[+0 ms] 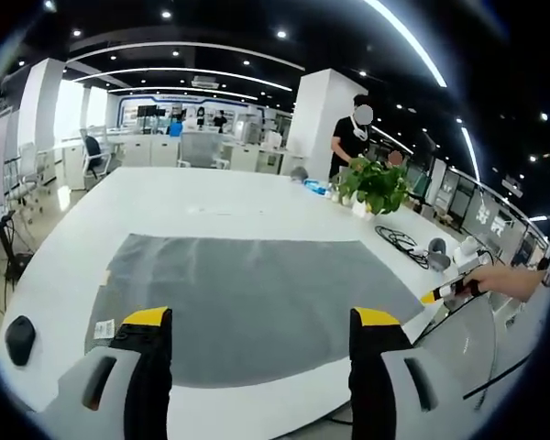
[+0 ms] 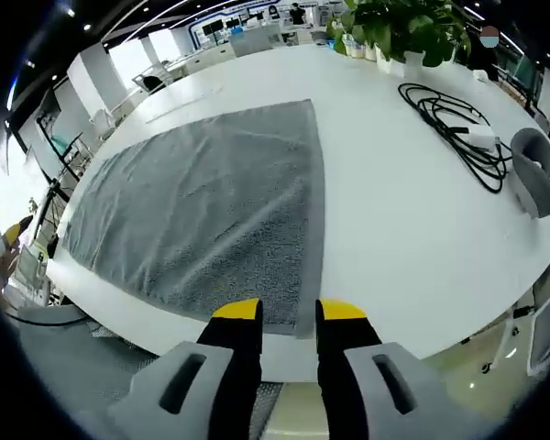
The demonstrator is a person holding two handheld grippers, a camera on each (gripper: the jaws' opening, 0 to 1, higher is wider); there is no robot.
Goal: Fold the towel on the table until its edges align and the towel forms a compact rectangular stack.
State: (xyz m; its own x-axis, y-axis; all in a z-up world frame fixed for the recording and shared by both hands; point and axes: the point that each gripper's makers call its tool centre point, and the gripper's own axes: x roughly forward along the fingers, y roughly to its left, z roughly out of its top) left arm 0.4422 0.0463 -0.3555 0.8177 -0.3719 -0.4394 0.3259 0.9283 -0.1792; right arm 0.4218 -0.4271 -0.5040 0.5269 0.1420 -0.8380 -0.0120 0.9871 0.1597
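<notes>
In the left gripper view, the left gripper (image 1: 261, 323) is spread wide above the near edge of the flat gray towel (image 1: 257, 298). A small white tag (image 1: 104, 327) by its left jaw is too tiny to read. The towel's long side runs sideways on the white table (image 1: 211, 202).

In the right gripper view, the right gripper (image 2: 289, 312) is nearly pressed together at the towel's (image 2: 211, 202) near corner, with bare table (image 2: 394, 211) to its right.

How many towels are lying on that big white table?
1: a grey towel spread flat on the white table, its near corner at the right gripper. Nothing suggests another, though the table's far end is hard to make out.
</notes>
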